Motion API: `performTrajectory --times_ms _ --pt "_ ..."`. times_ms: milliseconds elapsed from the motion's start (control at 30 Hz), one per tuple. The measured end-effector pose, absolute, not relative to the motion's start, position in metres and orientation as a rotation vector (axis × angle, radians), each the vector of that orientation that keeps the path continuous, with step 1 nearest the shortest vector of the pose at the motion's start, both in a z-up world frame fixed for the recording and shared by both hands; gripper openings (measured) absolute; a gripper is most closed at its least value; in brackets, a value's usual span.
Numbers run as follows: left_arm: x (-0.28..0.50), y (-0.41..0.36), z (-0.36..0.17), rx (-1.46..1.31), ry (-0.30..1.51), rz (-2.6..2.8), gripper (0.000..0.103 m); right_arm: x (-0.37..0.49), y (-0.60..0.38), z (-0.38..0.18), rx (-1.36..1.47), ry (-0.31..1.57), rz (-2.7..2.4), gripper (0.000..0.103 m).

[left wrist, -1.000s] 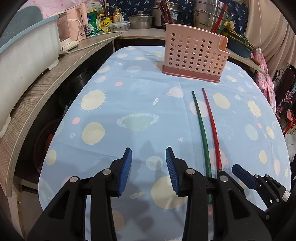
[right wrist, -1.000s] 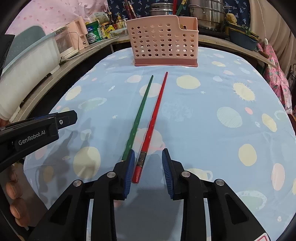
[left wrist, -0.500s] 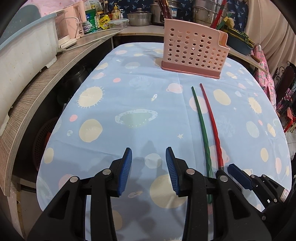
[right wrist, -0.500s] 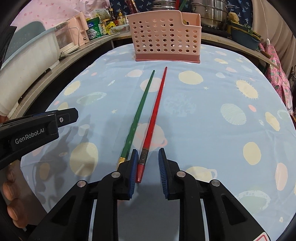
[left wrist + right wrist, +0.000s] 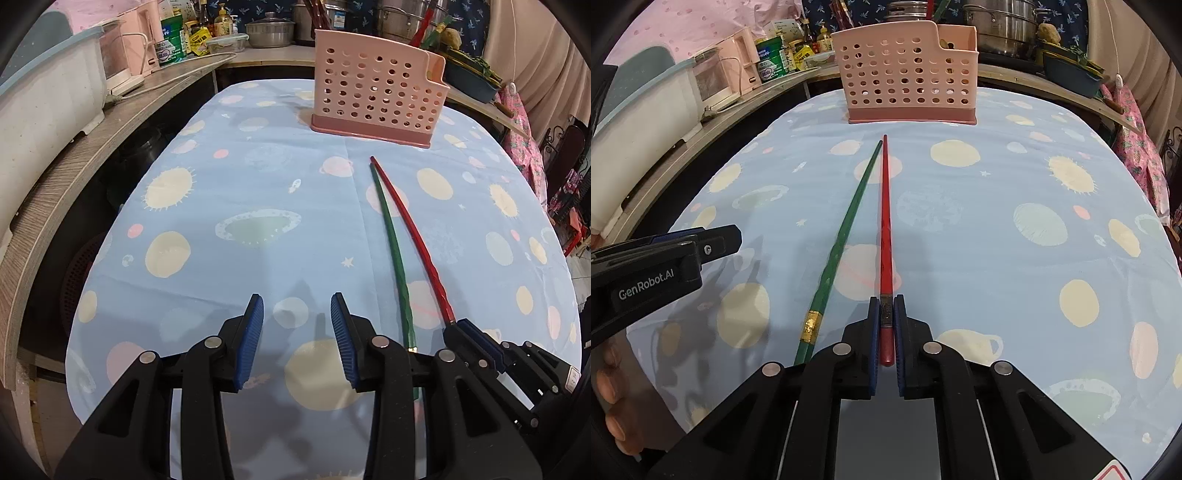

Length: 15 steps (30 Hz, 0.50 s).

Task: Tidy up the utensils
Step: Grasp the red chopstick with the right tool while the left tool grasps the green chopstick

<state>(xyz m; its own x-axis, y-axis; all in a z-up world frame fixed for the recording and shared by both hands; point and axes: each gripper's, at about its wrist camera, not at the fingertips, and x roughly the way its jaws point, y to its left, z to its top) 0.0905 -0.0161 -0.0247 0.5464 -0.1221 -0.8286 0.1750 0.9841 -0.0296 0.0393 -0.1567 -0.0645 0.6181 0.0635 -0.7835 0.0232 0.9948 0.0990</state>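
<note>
The right gripper pinches the red chopstick by its butt end, tip pointing at the pink basket and lying just short of it. So long a lever may swing or slip when lifted, dragging the green chopstick just beside it. The left gripper hangs wide and empty, farther from the basket.
</note>
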Motion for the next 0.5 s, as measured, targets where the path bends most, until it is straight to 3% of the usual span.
performTrajectory --times_ms 100,200,500 --pt "0.087 -0.020 -0.026 0.058 0.985 -0.190 0.038 0.036 -0.164 -0.064 0.110 0.903 0.006 0.007" --pt "0.083 -0.025 -0.028 0.054 0.990 -0.211 0.047 0.031 -0.171 -0.064 0.115 0.903 -0.012 0.007" --pt "0.071 -0.051 -0.036 0.078 1.014 -0.279 0.055 0.022 -0.191 -0.064 0.139 0.903 -0.057 0.007"
